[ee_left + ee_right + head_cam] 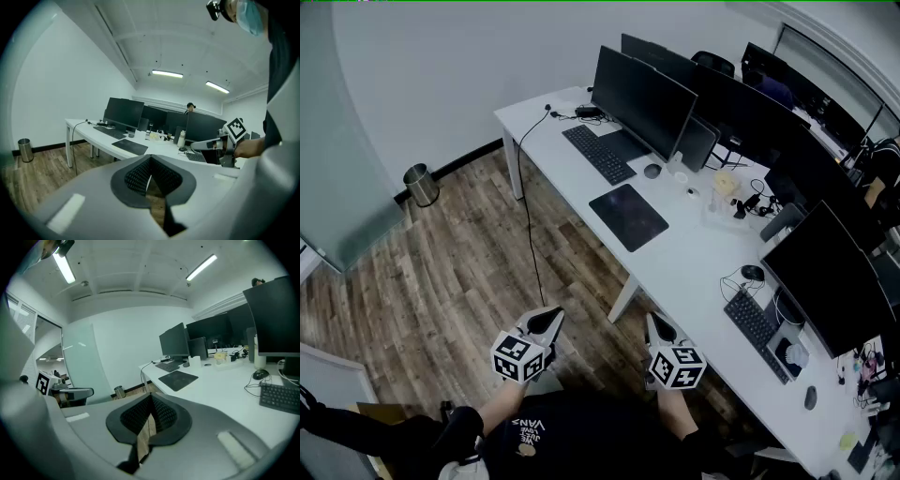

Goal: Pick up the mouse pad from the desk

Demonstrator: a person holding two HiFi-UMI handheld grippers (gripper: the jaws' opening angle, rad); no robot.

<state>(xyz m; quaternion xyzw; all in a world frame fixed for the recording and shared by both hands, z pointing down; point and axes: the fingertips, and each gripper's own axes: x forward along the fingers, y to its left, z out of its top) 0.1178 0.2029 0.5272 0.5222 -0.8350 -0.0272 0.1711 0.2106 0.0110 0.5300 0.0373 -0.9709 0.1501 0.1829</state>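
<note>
At the bottom of the head view, over the wood floor (441,281), the left gripper (552,317) hangs short of the white worktop (694,253). Its fingers (138,176) are pressed together with nothing between them. Just to its right, the right gripper (653,322) is likewise closed tight and empty, its fingers (162,414) meeting along a thin seam and its tip near the worktop's front edge. Each gripper carries a cube with black-and-white square markers, and the black shirt (572,441) below them bears white print, upside down from here, that reads VANS. The dark mouse pad (628,216) lies flat on the worktop well ahead of both grippers, one corner close to the front edge, with a keyboard (598,154) and a monitor (642,101) beyond it. Left of the worktop the floor runs open to a small metal bin (421,184) by the wall, and a black cable (528,216) hangs from the worktop's far end. Bare white surface lies to the right of the pad, up to a second keyboard (755,323).
</note>
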